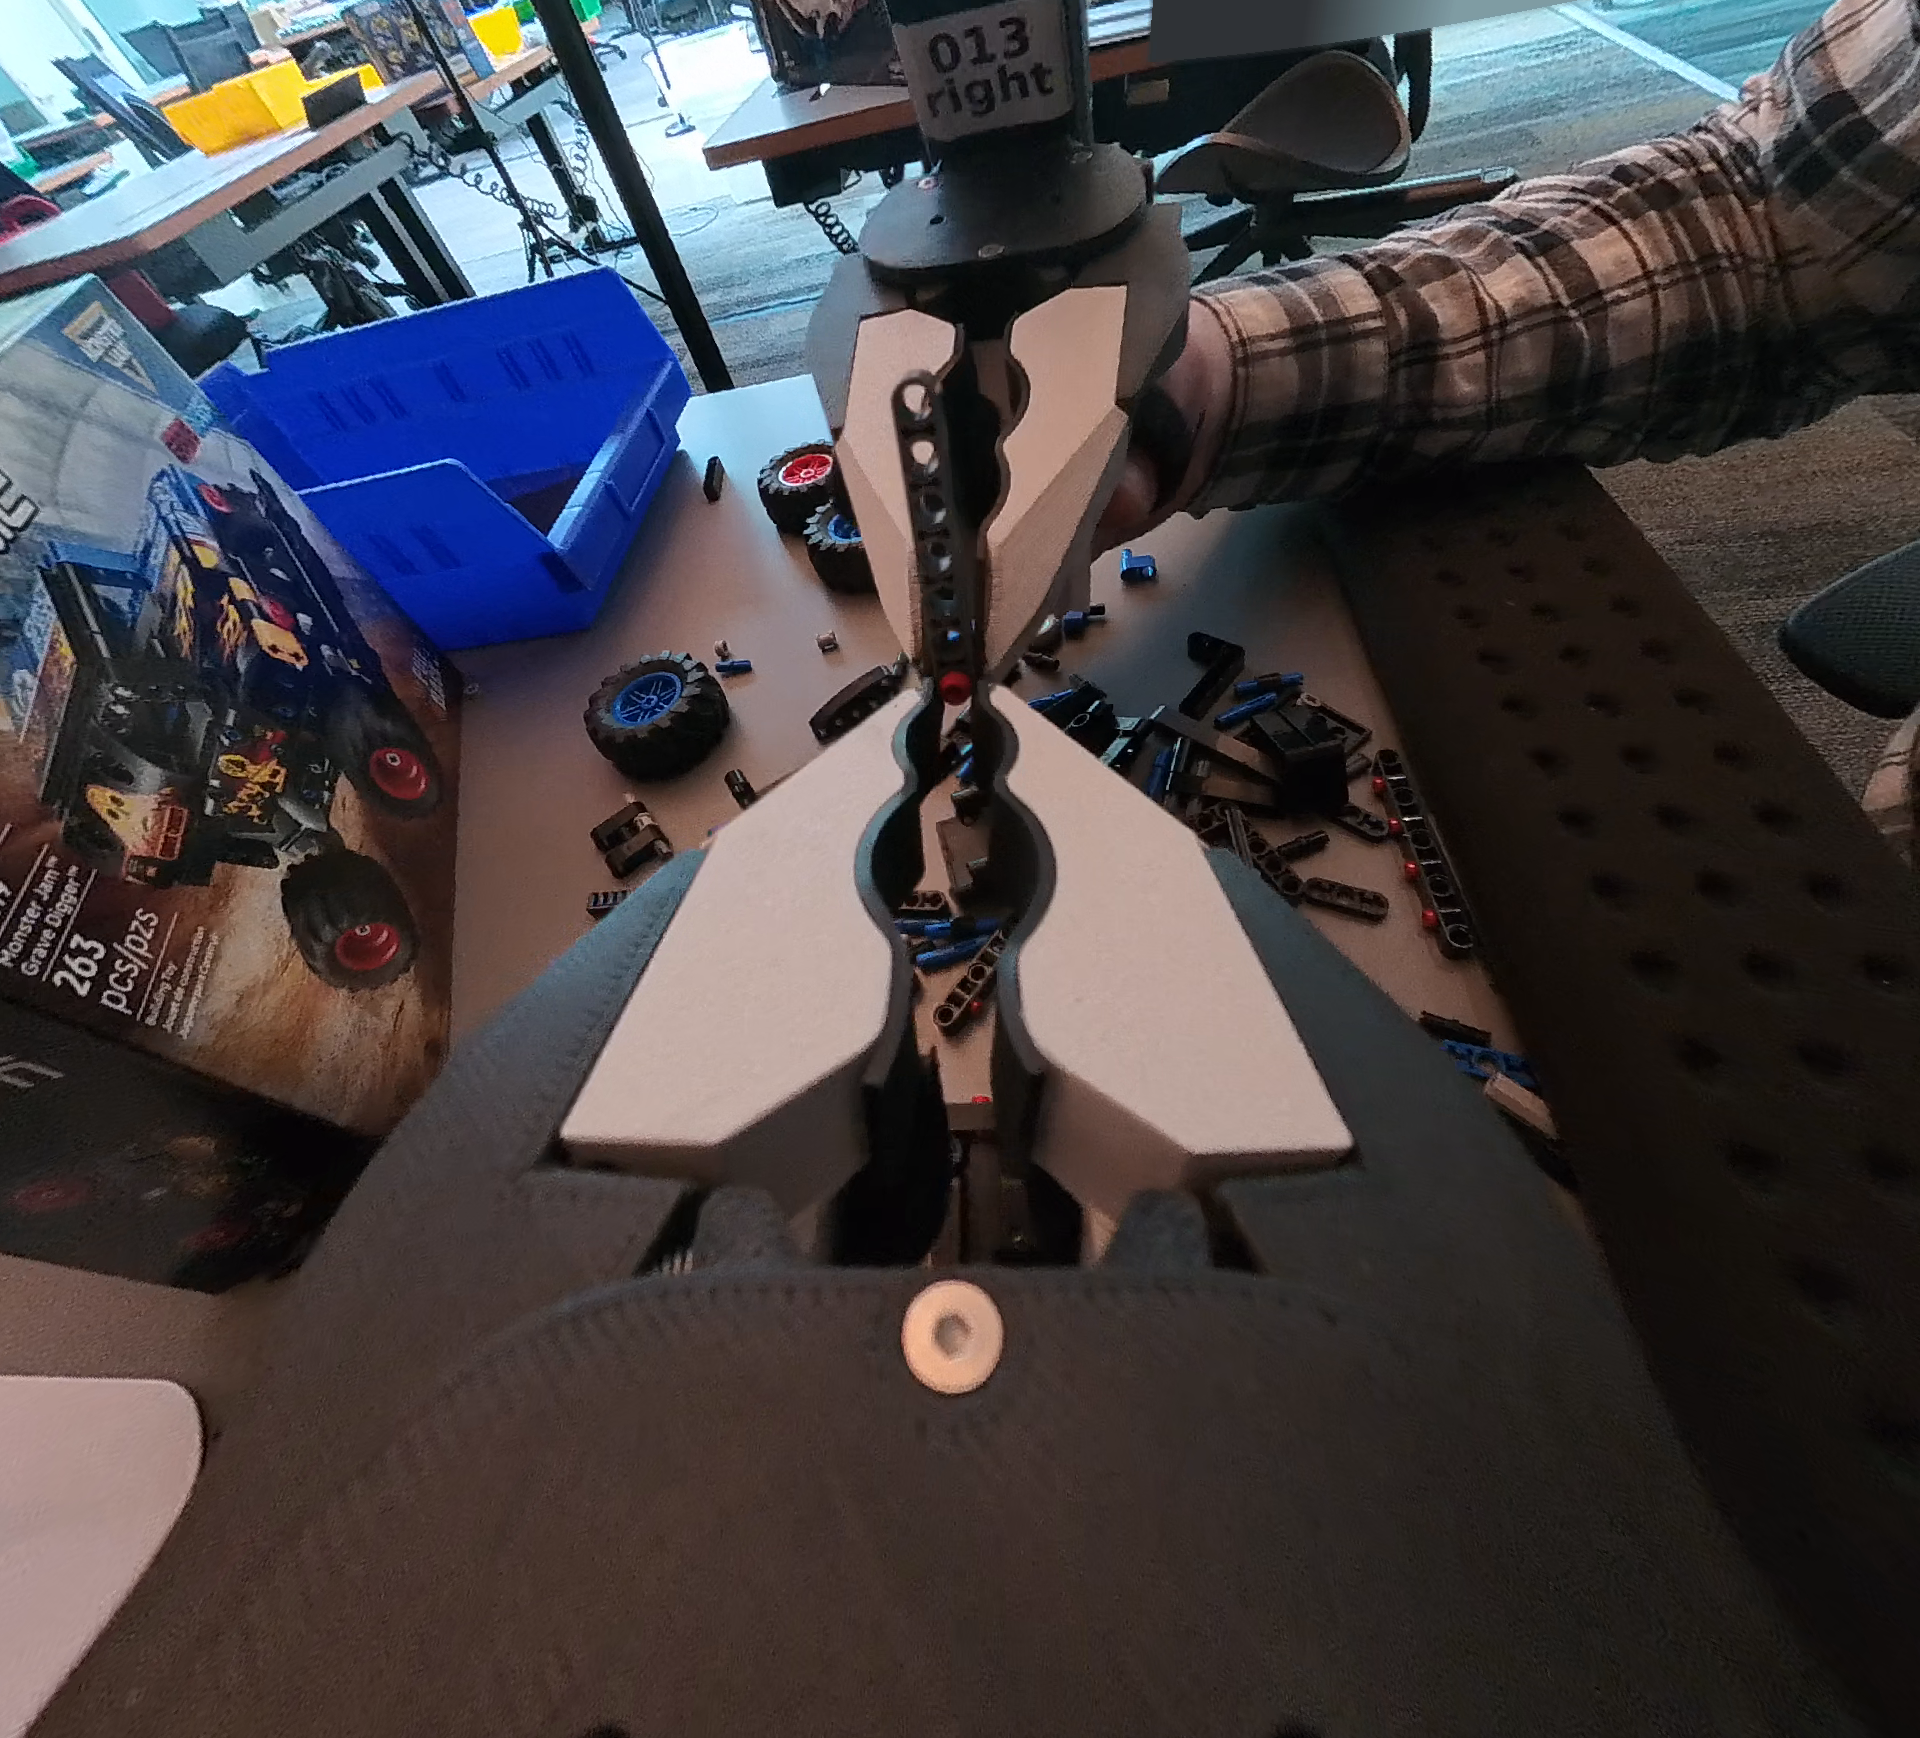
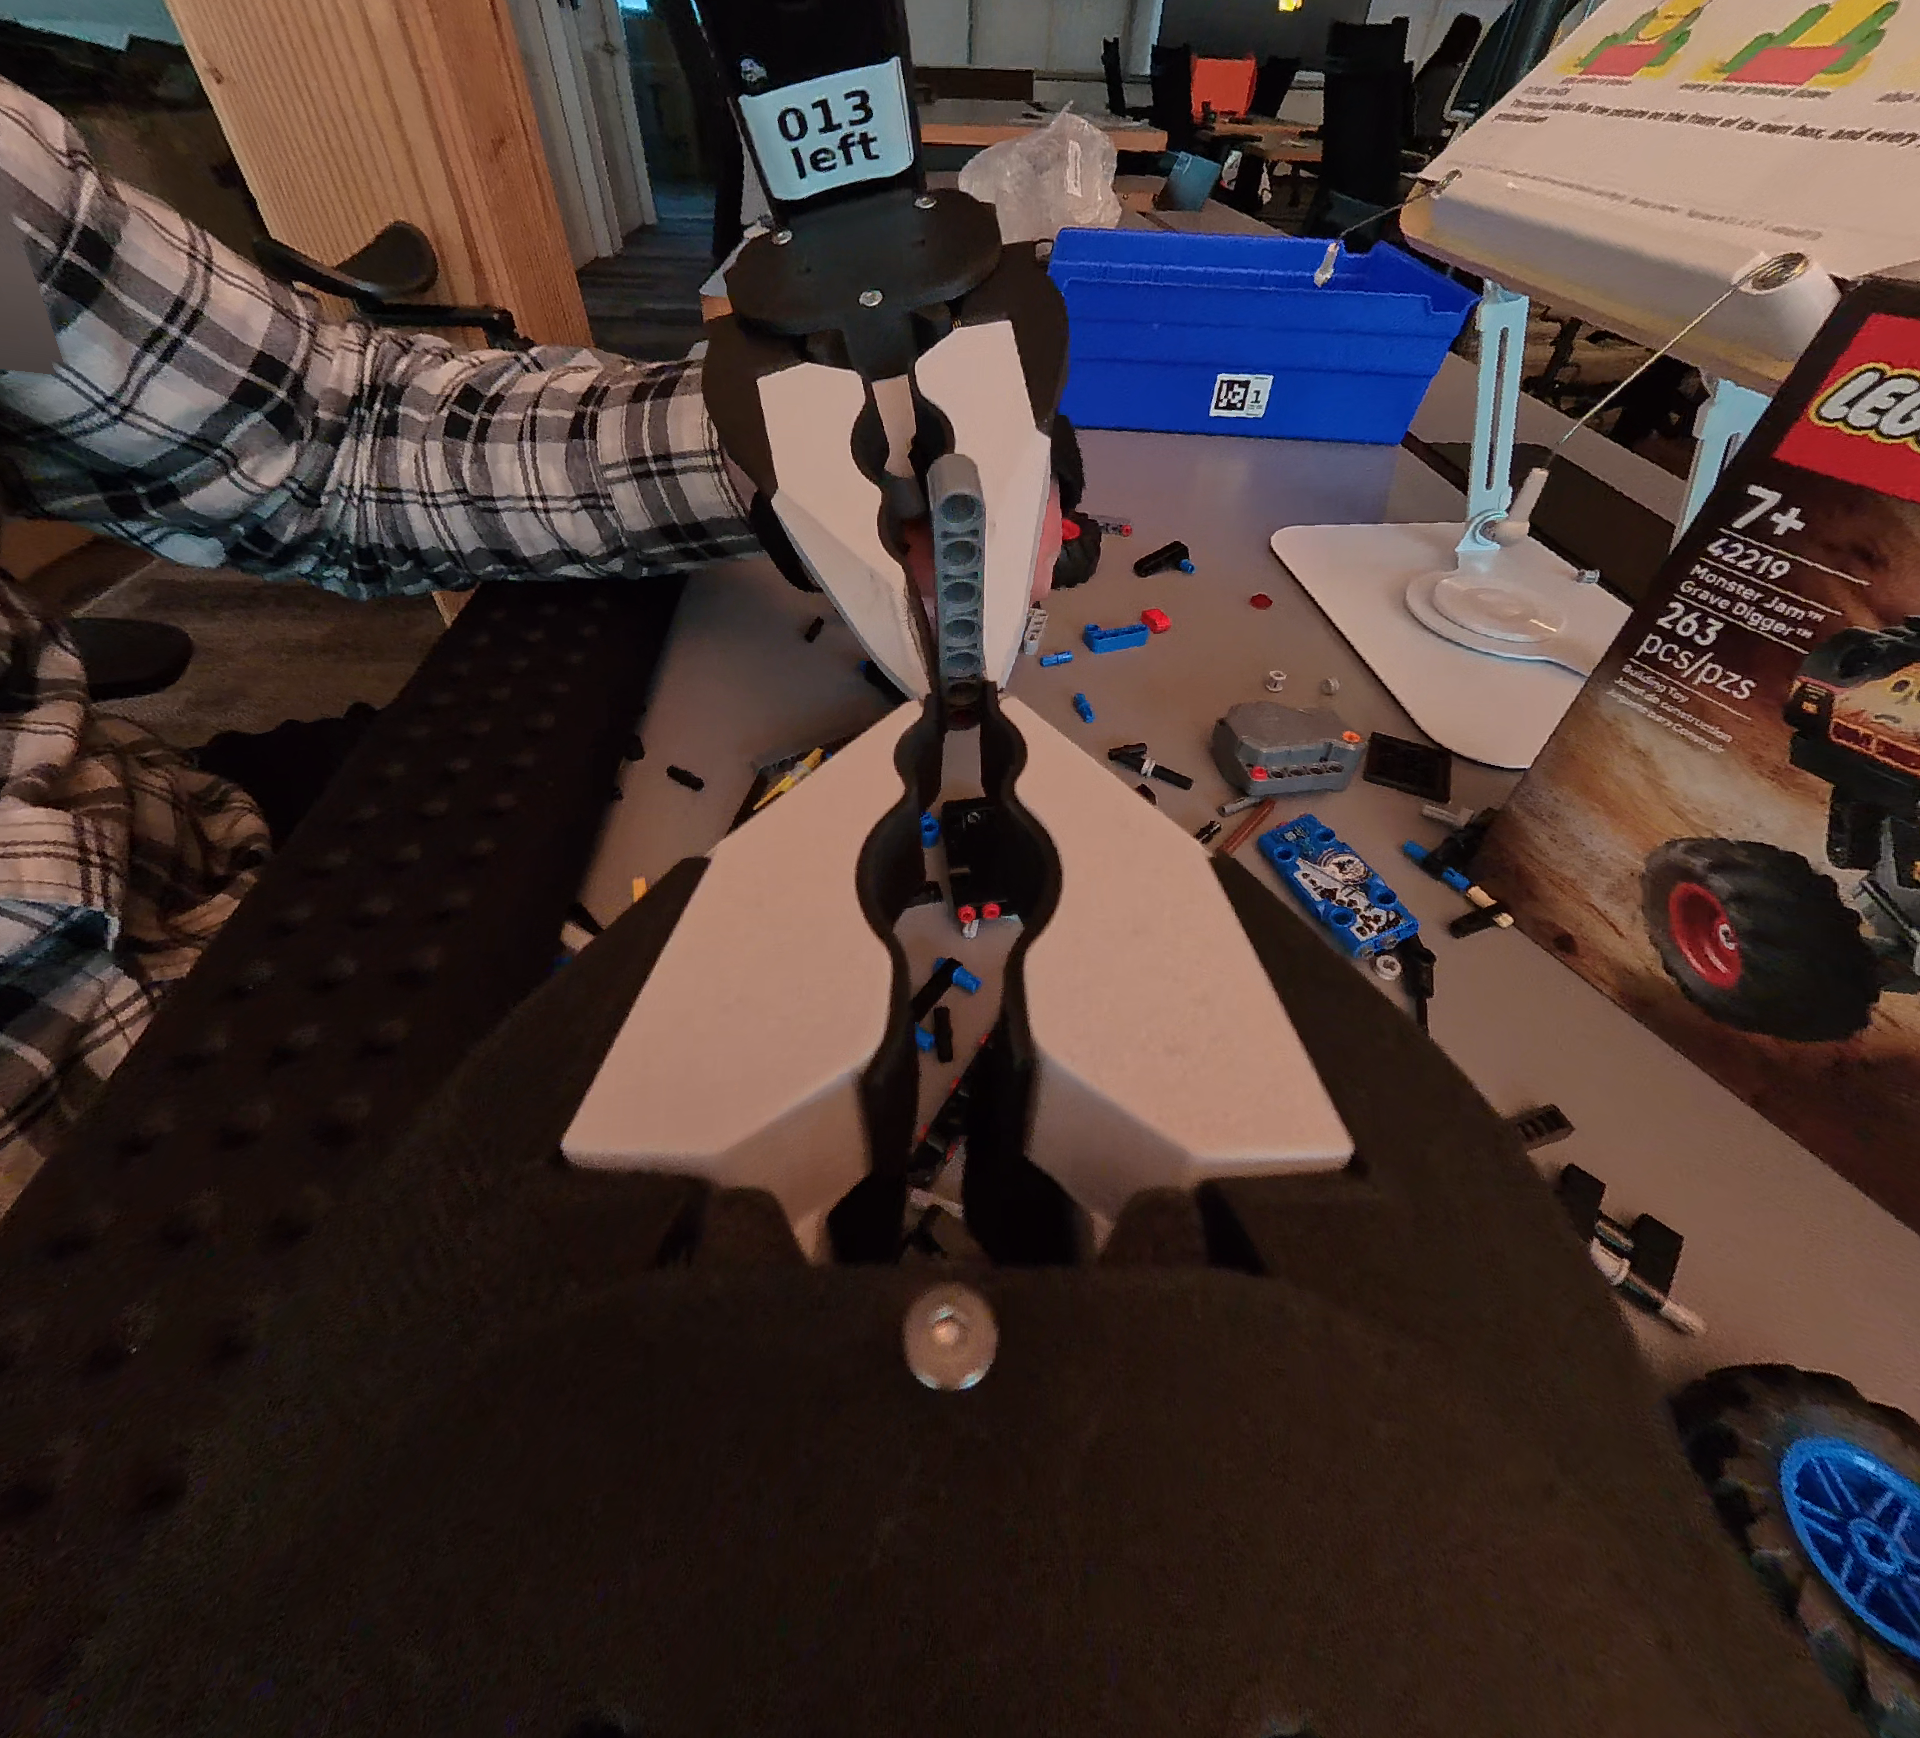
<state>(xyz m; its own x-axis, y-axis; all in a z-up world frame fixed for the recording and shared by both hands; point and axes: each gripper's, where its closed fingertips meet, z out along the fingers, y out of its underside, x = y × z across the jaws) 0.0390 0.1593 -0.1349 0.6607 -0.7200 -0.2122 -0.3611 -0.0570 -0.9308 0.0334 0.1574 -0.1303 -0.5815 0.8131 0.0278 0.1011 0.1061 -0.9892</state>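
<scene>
Room: an open workshop with rows of desks, chairs, a wooden pillar and a dark monitor well behind the work area.
Surface: a grey bench [image 1: 1278, 566] scattered with small black, blue and red building pieces; a dark perforated mat lies along its near edge.
Left hand-held gripper [image 1: 951, 701]: its white fingers are drawn nearly together, and at their tips sits a small red pin [image 1: 954, 687]. In the right wrist view a grey holed beam [image 2: 958, 582] runs between these fingers, pinched near their tips, so the left one is clamped on that grey beam.
Right hand-held gripper [image 2: 954, 706]: fingers likewise nearly closed, gripping a dark holed beam [image 1: 935, 525] that rises slanting between them in the left wrist view.
How they meet: the two tools point at each other tip to tip above the bench, beam ends touching or just apart at the red pin. Judging by this, each beam is held by one end so that its free holes face the other piece.
Hands: a plaid sleeve [image 1: 1558, 338] reaches in behind each tool.
Nearby, left wrist view: a blue bin [image 1: 468, 462] at the far side, a printed toy box [image 1: 208, 701] standing to the left, a black tyre with a blue hub [image 1: 655, 712] just beside the tips, and two more wheels farther back.
Nearby, right wrist view: a grey motor block [image 2: 1283, 743], a blue printed panel [image 2: 1335, 883] and a white stand base [image 2: 1455, 628] holding a tilted instruction sheet.
</scene>
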